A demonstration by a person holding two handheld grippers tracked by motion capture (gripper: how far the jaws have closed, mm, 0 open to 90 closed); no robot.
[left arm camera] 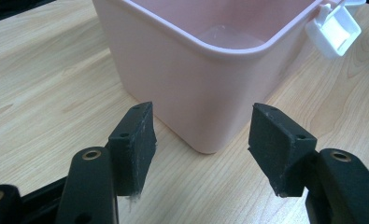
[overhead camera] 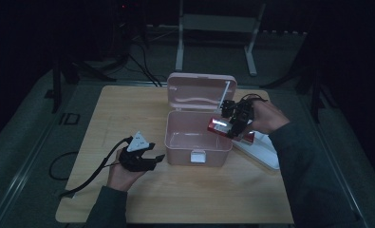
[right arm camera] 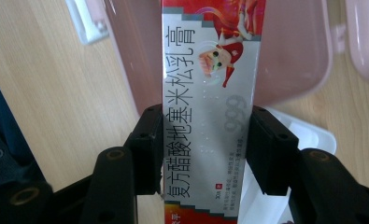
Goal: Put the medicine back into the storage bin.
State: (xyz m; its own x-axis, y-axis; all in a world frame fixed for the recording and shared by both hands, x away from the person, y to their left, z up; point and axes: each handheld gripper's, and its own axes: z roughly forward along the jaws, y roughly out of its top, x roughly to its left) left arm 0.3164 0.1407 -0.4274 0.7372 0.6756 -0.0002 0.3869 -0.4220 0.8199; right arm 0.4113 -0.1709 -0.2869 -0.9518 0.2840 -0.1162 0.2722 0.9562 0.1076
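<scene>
A light wooden table (overhead camera: 175,199) sits in a dim room, and near its middle stands a pink plastic storage box (overhead camera: 197,137), its hinged lid (overhead camera: 201,92) thrown back upright so the empty inside is open from above, ready to take something in. To the box's right, touching its side, lies a white tray (overhead camera: 263,152), probably where the item was picked up. The person's right gripper (overhead camera: 236,122) hangs over the box's right rim, its jaws clamped across the width of a red and silver ointment carton (right arm camera: 208,107) printed with Chinese characters and a small cartoon figure; the carton juts out over the box opening, likely so it can be lowered straight in. The left gripper (overhead camera: 149,156) rests low on the table by the box's front left corner (a white latch (left arm camera: 334,30) shows farther along the front), jaws apart and holding nothing, seemingly waiting clear of the work or ready to steady the box.
</scene>
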